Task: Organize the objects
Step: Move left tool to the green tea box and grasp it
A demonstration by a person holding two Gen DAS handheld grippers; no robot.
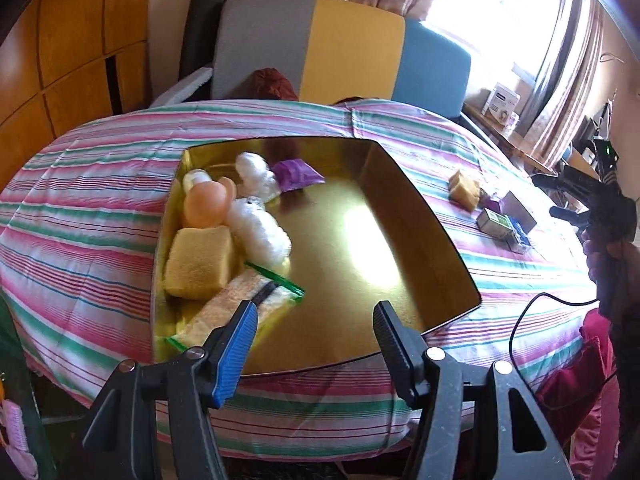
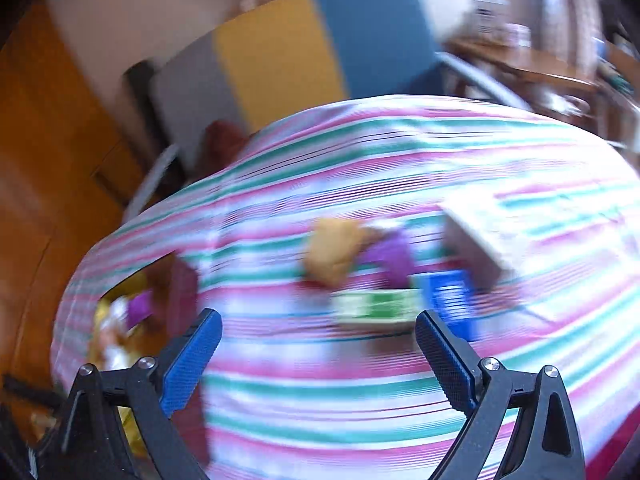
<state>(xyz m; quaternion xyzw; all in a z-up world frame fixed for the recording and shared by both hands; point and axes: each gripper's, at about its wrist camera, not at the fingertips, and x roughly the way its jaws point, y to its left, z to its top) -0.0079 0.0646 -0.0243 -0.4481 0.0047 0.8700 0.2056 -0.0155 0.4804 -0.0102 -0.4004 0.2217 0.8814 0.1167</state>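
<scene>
Several things are already lying inside the gold tray, crowded into its left end: a yellow sponge, a peach-coloured round toy, two white fluffy bundles, a purple packet and a clear zip bag with a green strip nearest the camera; the rest of the tray's floor is lying bare and shining. The tray is sitting on the striped cloth that is covering the counter. Well apart to the right, more things are waiting on the cloth in a loose cluster: another yellow sponge, something purple just beside it, a green-and-white box, a blue item and a pale flat box; the right wrist view is smeared, so what the purple and blue pieces are I cannot say for sure. The left gripper is hanging over the tray's near edge with its fingers standing apart and nothing between them. The right gripper is pointing down at the cluster, its fingers spread wide and gripping nothing, with the green-and-white box lying just beyond the tips. In the left wrist view, a hand is holding that gripper at the right edge. Behind the counter a grey, yellow and blue chair back is standing near a bright window.
</scene>
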